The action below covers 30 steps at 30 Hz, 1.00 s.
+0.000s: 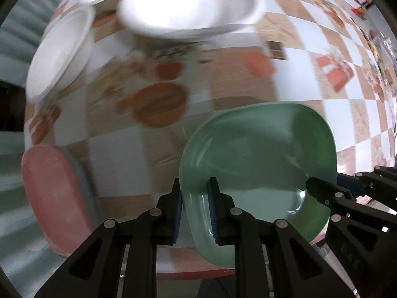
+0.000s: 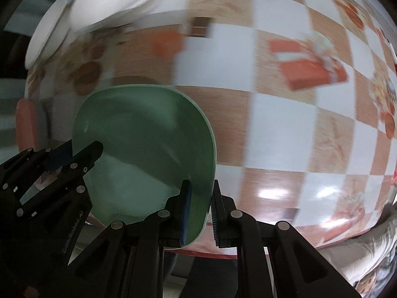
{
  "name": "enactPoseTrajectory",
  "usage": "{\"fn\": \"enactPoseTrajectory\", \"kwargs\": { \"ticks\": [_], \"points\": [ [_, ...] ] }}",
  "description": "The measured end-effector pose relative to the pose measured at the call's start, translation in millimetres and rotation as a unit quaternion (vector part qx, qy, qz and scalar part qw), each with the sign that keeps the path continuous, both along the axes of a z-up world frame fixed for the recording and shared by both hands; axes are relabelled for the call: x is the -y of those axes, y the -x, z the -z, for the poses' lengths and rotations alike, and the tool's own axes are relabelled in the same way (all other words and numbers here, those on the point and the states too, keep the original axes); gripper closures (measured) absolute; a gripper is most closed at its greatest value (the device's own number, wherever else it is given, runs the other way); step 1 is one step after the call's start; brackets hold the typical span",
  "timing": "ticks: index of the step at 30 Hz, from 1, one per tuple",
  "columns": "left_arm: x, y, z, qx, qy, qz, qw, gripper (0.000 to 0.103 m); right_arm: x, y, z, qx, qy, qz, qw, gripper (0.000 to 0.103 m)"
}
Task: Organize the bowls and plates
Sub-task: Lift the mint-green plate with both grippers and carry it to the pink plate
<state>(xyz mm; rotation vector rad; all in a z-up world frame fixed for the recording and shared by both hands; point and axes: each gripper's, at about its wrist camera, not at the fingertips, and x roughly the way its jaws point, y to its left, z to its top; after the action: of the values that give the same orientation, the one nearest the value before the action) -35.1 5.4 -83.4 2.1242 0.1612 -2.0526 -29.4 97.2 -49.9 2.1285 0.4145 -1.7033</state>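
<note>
A green rounded-square dish (image 1: pixel 260 154) hangs above the checkered table, carried by both grippers at opposite rims. In the left wrist view my left gripper (image 1: pixel 196 206) is shut on its left rim, one pad inside and one outside. The right gripper (image 1: pixel 320 191) bites the far right rim. From the right wrist view, my right gripper (image 2: pixel 201 211) is shut on the green dish (image 2: pixel 144 136) at its right wall, with the left gripper (image 2: pixel 84 154) clamped on the opposite edge. The scene is motion-blurred.
A white bowl on a white plate (image 1: pixel 188 2) sits at the table's far side, another white bowl (image 1: pixel 59 52) at the left. A pink plate (image 1: pixel 52 198) lies on a grey-blue one at the near left. The checkered tablecloth (image 1: pixel 310 49) stretches right.
</note>
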Motion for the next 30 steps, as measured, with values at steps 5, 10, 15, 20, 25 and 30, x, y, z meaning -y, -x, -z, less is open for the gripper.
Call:
{"fn": "enactPoseTrajectory", "kwargs": {
  "ticks": [5,10,15,20,25,30],
  "points": [
    [26,-14,-1,-0.003,0.003,-0.014,0.9999,0.081,32,-12,-4,-0.007,-0.003,-0.027,1.000,0.086],
    [39,-29,-5,-0.012,0.005,-0.005,0.9999,0.082,25,-19,4,-0.003,-0.011,-0.033,0.999,0.085],
    [31,-47,-10,-0.020,0.008,-0.002,0.9998,0.082,9,1,14,0.003,-0.017,-0.029,0.999,0.085],
    [48,-55,-14,-0.015,0.000,-0.018,0.9997,0.082,33,-2,12,0.000,-0.019,-0.036,0.999,0.085],
    [56,-66,-30,-0.023,-0.004,-0.021,0.9995,0.082,40,4,2,0.003,-0.015,-0.036,0.999,0.085],
    [65,-75,-52,-0.033,-0.002,-0.024,0.9992,0.081,48,14,-24,-0.015,-0.006,-0.047,0.999,0.085]
  ]
}}
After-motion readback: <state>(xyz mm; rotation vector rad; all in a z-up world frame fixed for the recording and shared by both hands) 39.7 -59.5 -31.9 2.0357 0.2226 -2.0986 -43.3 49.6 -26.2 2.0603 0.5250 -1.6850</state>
